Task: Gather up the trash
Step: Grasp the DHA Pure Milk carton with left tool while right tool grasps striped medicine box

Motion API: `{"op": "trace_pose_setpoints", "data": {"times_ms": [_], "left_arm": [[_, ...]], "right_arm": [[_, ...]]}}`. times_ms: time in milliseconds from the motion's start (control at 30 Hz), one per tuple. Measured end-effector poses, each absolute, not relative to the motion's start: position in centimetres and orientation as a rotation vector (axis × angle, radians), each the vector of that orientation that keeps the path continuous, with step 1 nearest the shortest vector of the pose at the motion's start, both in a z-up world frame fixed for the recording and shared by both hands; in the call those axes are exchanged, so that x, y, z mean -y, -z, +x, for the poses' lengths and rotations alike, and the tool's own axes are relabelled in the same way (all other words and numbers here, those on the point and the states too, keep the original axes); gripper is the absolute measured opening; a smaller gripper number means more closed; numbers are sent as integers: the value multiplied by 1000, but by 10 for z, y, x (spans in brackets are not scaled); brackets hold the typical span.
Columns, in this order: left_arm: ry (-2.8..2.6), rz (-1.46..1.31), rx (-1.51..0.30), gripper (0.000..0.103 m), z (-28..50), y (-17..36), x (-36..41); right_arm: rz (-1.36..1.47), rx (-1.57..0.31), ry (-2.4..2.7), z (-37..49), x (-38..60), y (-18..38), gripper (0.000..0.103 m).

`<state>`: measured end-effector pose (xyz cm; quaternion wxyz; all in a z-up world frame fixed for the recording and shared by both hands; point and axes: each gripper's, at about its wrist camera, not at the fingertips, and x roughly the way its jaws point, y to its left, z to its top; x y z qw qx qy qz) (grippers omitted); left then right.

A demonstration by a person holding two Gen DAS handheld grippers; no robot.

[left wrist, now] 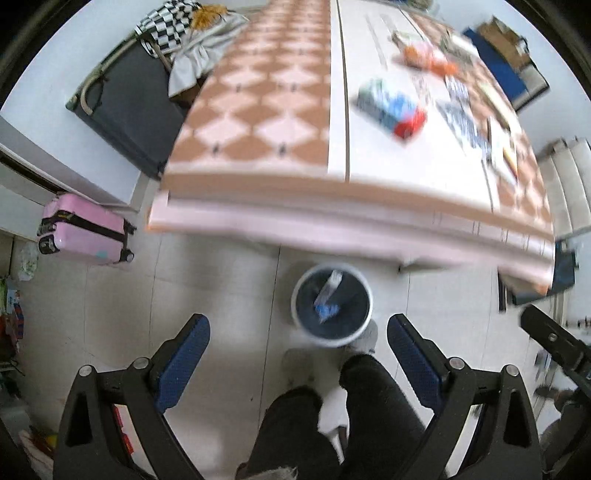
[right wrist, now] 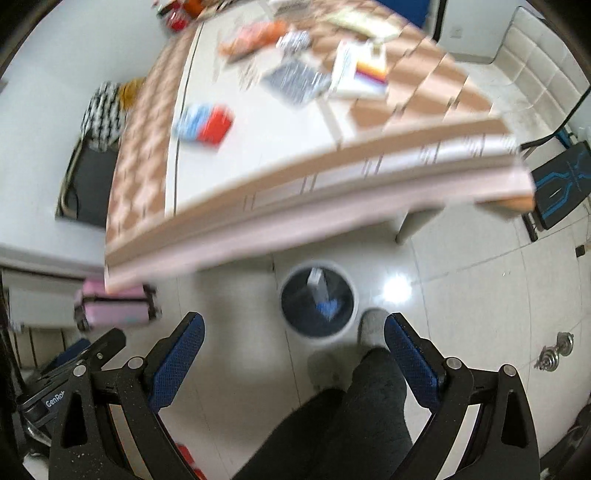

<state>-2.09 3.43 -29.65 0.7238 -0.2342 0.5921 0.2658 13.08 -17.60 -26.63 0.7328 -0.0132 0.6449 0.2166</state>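
Observation:
A round white trash bin (left wrist: 364,291) with a dark liner stands on the floor below the table edge; a clear wrapper with a blue end (left wrist: 327,295) lies inside. It also shows in the right wrist view (right wrist: 352,291), with the wrapper (right wrist: 321,291). Both views are blurred. My left gripper (left wrist: 298,332) is open and empty, high above the bin. My right gripper (right wrist: 294,332) is open and empty, also above it. On the table lie a blue and red packet (left wrist: 393,109) (right wrist: 205,123), an orange wrapper (left wrist: 424,55) (right wrist: 255,35) and several dark patterned wrappers (left wrist: 461,118) (right wrist: 295,79).
The checkered table (left wrist: 258,92) (right wrist: 424,99) overhangs the tiled floor. A pink suitcase (left wrist: 83,229) (right wrist: 114,306) stands at the left. The person's dark-trousered legs (left wrist: 369,406) (right wrist: 351,413) and grey sock (right wrist: 373,328) are beside the bin. A dumbbell (right wrist: 556,350) lies at the right.

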Motion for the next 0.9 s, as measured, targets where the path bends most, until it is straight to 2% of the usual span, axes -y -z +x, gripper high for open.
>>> {"op": "trace_pose_setpoints", "data": {"times_ms": [133, 167, 233, 267, 500, 600, 633, 667, 700, 767, 900], "left_arm": [[-636, -604, -1282, 98, 34, 286, -64], [-648, -642, -1278, 98, 47, 288, -72], [-673, -712, -1271, 98, 71, 293, -87], [-698, -765, -1271, 98, 89, 299, -98], [-735, -1019, -1268, 97, 175, 343, -135], [-774, -1054, -1328, 85, 198, 368, -141], [-790, -1058, -1349, 75, 203, 375, -141], [-796, -1063, -1359, 64, 205, 379, -141], [-801, -1066, -1368, 58, 208, 384, -141], [-805, -1014, -1377, 54, 214, 385, -136], [-705, -771, -1427, 53, 236, 378, -111]], "right_arm": [[22, -1412, -432, 208, 181, 252, 99], [29, -1411, -425, 225, 179, 255, 96], [29, -1420, -414, 268, 176, 263, 75], [27, -1429, -405, 284, 171, 269, 60], [17, -1503, -333, 411, 142, 324, 60], [-20, -1553, -319, 434, 123, 351, 60], [-28, -1578, -315, 441, 115, 361, 60], [-37, -1590, -312, 444, 110, 366, 65], [-31, -1578, -322, 445, 104, 366, 74], [-102, -1572, -331, 446, 87, 370, 76], [-250, -1552, -353, 440, 71, 373, 74]]}}
